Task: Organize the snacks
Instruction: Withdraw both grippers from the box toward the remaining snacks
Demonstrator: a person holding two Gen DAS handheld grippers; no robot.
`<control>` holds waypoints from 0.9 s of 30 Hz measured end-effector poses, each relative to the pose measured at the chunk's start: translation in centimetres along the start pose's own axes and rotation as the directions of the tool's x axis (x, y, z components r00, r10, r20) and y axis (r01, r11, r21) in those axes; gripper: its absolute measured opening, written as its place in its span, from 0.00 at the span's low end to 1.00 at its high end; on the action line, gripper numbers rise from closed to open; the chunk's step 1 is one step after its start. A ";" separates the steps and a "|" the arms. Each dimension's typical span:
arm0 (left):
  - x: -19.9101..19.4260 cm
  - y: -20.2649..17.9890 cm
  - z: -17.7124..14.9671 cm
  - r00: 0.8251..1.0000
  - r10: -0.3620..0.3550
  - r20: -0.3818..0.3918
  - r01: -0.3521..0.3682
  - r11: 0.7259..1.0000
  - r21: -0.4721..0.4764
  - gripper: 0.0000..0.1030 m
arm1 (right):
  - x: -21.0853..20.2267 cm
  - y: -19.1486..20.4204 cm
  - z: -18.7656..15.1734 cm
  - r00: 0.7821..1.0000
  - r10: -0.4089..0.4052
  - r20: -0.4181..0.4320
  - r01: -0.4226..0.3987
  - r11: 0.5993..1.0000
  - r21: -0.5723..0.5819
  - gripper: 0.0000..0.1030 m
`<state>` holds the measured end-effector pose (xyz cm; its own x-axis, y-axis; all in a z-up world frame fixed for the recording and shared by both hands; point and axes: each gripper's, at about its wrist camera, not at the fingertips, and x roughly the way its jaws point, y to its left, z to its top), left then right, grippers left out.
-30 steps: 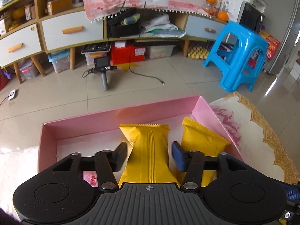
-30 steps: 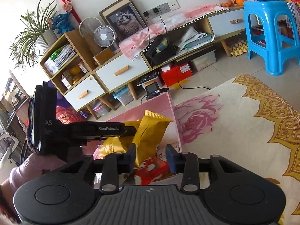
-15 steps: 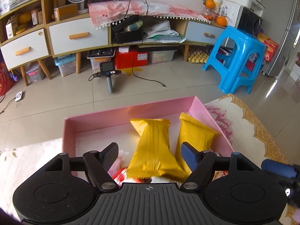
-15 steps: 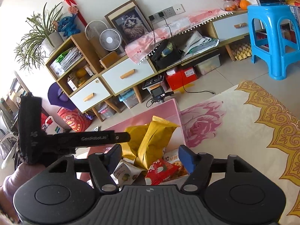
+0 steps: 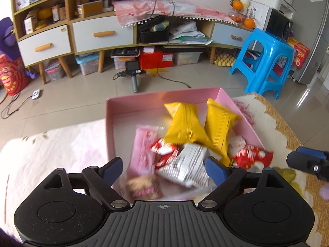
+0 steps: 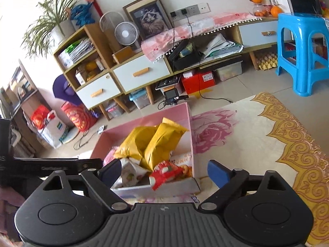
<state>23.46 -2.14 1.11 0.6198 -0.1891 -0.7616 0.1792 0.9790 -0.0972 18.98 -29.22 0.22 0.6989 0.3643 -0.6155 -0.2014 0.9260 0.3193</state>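
Pink box (image 5: 111, 123) on the patterned rug (image 6: 267, 144), holding two yellow packets (image 5: 186, 125) upright among red, white and pink snack wrappers. Left gripper (image 5: 164, 168) and right gripper (image 6: 164, 171) above the box; jaws just opened wide, gripping nothing.

No legible txt in the left wrist view; snack wrappers (image 5: 183, 164) blurred; print on the left gripper's arm (image 6: 54, 167) too small to read.
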 end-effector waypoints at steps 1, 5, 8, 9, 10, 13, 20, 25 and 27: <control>-0.4 0.1 -0.3 1.000 0.006 -0.001 -0.006 1.000 0.000 0.89 | -0.2 0.0 -0.1 1.000 0.000 -0.007 0.000 1.000 -0.009 0.83; -2.1 -0.1 -2.1 0.999 0.039 -0.007 -0.039 0.999 0.000 0.91 | -0.9 0.1 -0.6 1.000 -0.004 -0.019 0.004 0.999 -0.041 0.88; -3.3 -0.2 -3.4 0.999 0.048 -0.017 -0.048 0.999 -0.014 0.92 | -1.4 0.4 -1.1 1.000 -0.006 -0.028 0.004 0.998 -0.067 0.89; -3.7 -0.3 -3.9 0.999 0.048 -0.020 -0.049 0.999 -0.020 0.92 | -1.5 0.6 -1.3 0.999 -0.008 -0.032 0.005 0.997 -0.080 0.89; -4.2 -0.3 -4.4 0.999 0.048 -0.025 -0.049 0.998 -0.025 0.93 | -1.7 0.7 -1.5 0.999 -0.010 -0.036 0.007 0.996 -0.093 0.89; -5.2 -0.4 -5.9 0.997 0.055 -0.046 -0.056 0.998 -0.035 0.94 | -2.1 1.2 -2.0 0.999 -0.017 -0.047 0.011 0.992 -0.125 0.90; -6.8 -0.6 -10.2 0.993 0.061 -0.096 -0.070 0.993 -0.096 0.94 | -3.3 2.4 -3.7 0.997 -0.016 -0.070 0.002 0.981 -0.193 0.90; -6.6 -1.0 -12.4 0.990 0.063 -0.125 -0.079 0.989 -0.126 0.94 | -3.5 2.6 -5.2 0.995 -0.038 -0.089 0.016 0.972 -0.235 0.91; -6.2 -1.2 -13.1 0.988 0.071 -0.140 -0.091 0.986 -0.140 0.94 | -3.4 2.5 -5.7 0.993 -0.054 -0.104 0.027 0.970 -0.240 0.91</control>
<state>9.38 -1.13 -2.41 0.5178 -0.1062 -0.8489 0.0135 0.9932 -0.1160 12.16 -27.57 -1.03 0.6336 0.3223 -0.7034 -0.3410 0.9324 0.1200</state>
